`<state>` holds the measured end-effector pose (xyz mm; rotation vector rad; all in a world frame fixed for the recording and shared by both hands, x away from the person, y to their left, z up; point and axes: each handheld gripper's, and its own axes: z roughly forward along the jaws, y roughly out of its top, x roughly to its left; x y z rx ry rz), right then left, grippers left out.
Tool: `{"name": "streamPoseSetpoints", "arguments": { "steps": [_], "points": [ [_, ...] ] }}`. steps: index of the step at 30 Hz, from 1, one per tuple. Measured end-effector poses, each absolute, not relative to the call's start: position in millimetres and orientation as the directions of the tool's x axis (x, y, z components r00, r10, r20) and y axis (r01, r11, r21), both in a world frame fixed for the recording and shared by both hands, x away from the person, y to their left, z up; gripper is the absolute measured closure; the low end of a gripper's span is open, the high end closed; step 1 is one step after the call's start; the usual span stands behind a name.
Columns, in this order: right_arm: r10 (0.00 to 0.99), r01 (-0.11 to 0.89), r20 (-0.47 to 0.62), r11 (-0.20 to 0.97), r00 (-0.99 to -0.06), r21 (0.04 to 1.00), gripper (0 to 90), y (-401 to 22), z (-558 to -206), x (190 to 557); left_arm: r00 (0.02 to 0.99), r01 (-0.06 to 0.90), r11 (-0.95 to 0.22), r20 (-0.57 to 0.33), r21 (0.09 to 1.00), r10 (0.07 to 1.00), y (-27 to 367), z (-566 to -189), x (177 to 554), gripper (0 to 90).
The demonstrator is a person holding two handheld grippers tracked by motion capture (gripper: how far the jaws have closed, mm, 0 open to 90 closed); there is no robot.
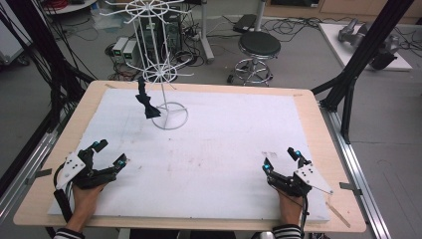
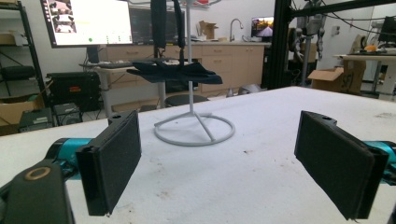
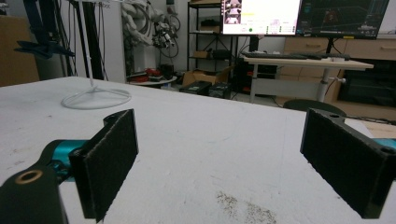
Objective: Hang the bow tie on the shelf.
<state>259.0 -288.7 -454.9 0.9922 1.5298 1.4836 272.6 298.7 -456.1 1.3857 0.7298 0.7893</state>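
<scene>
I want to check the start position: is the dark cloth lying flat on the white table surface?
No, the dark cloth hangs from the white wire rack, above the table.

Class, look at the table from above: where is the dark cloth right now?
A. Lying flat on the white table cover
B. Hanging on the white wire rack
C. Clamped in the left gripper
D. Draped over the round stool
B: the dark cloth hangs from an arm of the white wire rack, above the table, while the left gripper and right gripper sit open and empty near the front edge.
</scene>
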Motion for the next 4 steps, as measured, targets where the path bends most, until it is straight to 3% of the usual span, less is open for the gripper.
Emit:
{"name": "streamPoseSetpoints", "arguments": {
  "steps": [4],
  "points": [
    [0.919, 0.021, -0.005, 0.015, -0.395, 1.0, 10.3, -288.3, -455.0, 258.7, 0.554, -0.042, 0.033, -0.004, 0.999, 0.832, 299.6, -456.0, 273.6, 15.1]
  ]
}}
